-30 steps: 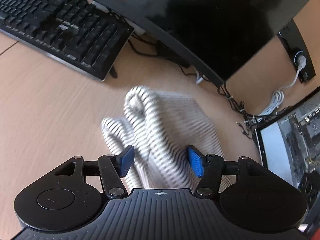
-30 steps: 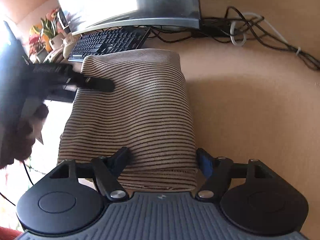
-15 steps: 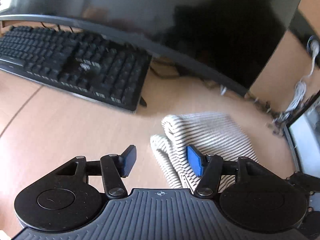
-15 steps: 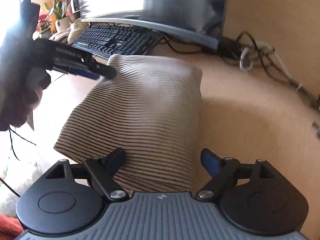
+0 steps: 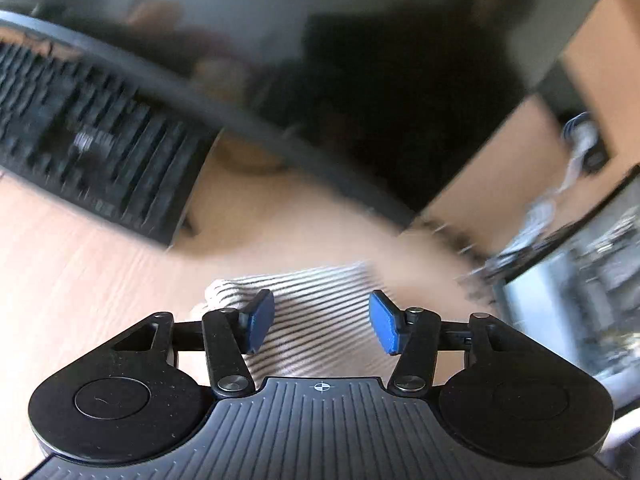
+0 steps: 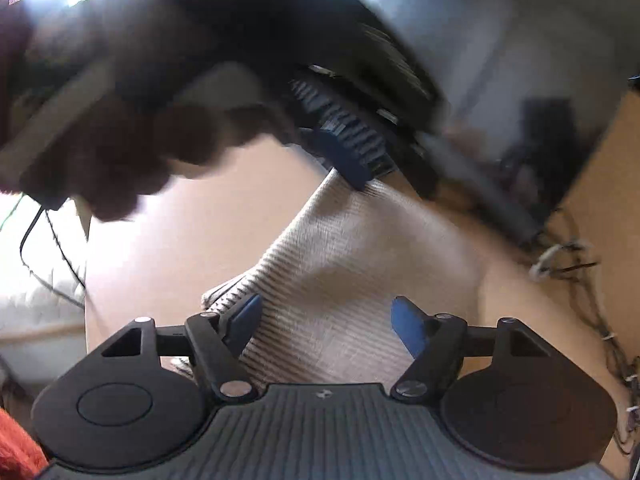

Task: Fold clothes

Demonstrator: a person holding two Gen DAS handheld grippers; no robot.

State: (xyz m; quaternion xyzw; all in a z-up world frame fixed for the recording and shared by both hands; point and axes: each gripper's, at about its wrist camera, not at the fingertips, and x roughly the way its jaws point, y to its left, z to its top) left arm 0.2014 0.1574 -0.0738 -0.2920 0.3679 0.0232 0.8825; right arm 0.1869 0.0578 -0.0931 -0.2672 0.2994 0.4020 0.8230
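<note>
A folded beige garment with thin dark stripes [image 5: 316, 316] lies on the wooden desk [image 5: 80, 264]. My left gripper [image 5: 322, 322] is open, its blue pads above the garment's near part, holding nothing. In the right wrist view the same garment [image 6: 344, 280] lies ahead of my right gripper [image 6: 326, 326], which is open and empty over its near edge. The left gripper and the hand holding it [image 6: 224, 92] hover blurred above the garment's far end.
A black keyboard [image 5: 92, 140] lies at the left and a curved monitor [image 5: 320, 60] stands behind the garment. Cables [image 6: 568, 264] trail on the desk at the right. A computer case [image 5: 580, 272] stands at the right edge. Both views are motion-blurred.
Both grippers have stayed open. The left gripper has swung back over the garment and lifted. The right gripper has turned, so the garment now lies diagonally before it.
</note>
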